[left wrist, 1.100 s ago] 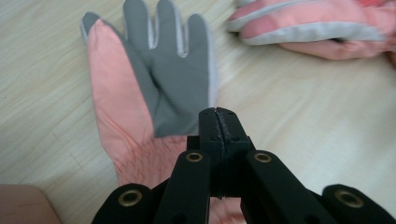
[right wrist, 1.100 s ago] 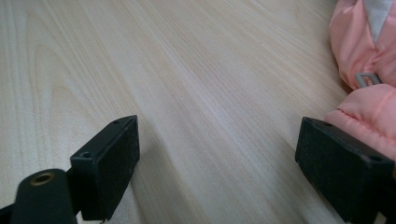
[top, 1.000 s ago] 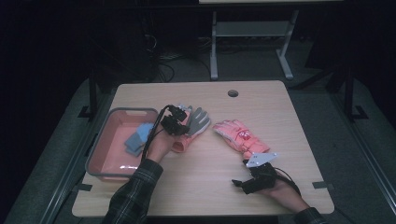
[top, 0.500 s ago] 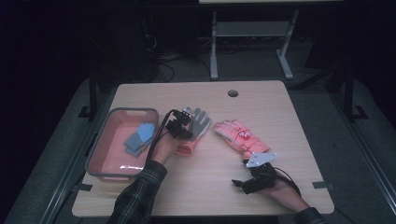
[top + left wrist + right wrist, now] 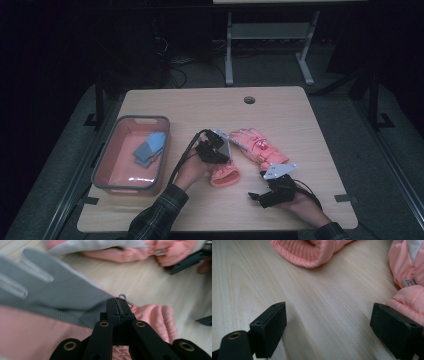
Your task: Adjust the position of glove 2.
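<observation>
On the counter [image 5: 300, 120], near its middle, we are observing two pink gloves: the glove with the grey palm [image 5: 225, 172] is lying beside the second pink glove [image 5: 257, 149], cuffs toward the person. At the left edge, the pink bin [image 5: 131, 186] is holding blue cloth pieces [image 5: 149, 148]. We are judging the step in hand to be carrying the grey-palmed glove across to pair it with its mate. The left gripper [image 5: 117, 305] is pinching that glove's fabric near the cuff, jaws fully closed on it. The right gripper [image 5: 328, 327] is resting low on the counter, jaws standing wide with nothing between them, one jaw just beside the second glove's cuff. Next, we judge, the held glove is needing alignment over its mate before release. Compared with a second ago, the left hand and glove are sitting closer to the second glove; the right hand is remaining put.
</observation>
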{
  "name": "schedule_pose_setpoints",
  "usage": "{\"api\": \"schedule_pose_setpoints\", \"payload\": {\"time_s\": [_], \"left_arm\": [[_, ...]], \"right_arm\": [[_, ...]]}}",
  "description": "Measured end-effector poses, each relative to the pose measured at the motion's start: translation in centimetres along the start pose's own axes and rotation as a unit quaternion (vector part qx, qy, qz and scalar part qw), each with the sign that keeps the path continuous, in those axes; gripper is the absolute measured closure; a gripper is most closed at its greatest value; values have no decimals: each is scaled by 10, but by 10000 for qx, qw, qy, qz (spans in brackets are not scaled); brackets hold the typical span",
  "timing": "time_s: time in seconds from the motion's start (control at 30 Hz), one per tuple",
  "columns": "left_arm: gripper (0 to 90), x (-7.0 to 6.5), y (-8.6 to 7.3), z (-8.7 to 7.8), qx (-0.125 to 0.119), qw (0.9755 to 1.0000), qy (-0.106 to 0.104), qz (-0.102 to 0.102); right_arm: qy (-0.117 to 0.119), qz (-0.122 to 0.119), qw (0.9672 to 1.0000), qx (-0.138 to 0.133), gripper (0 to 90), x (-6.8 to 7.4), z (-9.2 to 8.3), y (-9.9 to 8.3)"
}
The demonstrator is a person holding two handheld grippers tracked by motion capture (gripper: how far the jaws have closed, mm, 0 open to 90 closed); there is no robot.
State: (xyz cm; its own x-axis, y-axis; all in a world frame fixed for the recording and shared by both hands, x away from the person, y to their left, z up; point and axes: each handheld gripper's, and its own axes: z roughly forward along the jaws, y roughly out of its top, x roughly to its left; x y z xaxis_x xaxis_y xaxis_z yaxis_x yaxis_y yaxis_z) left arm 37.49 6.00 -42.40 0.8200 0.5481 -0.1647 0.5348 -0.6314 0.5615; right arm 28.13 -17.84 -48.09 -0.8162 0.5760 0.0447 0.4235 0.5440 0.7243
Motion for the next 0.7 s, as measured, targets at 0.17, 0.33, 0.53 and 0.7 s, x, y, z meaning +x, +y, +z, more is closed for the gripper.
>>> {"api": "schedule_pose_setpoints", "payload": {"time_s": [0.17, 0.33, 0.53, 0.7], "left_arm": [[896, -2, -3, -18, -303, 9993, 197, 20], [896, 11, -18, -28, -325, 9980, 534, -46], [896, 6, -35, -18, -161, 9996, 243, -4], [896, -9, -40, -16, -210, 9998, 24, 43]], "right_arm": [[5, 6, 10000, 3, 130, 0, 0, 0], [3, -1, 10000, -1, 131, 0, 0, 0], [-4, -14, 10000, 3, 130, 0, 0, 0], [-1, -19, 10000, 1, 130, 0, 0, 0]]}}
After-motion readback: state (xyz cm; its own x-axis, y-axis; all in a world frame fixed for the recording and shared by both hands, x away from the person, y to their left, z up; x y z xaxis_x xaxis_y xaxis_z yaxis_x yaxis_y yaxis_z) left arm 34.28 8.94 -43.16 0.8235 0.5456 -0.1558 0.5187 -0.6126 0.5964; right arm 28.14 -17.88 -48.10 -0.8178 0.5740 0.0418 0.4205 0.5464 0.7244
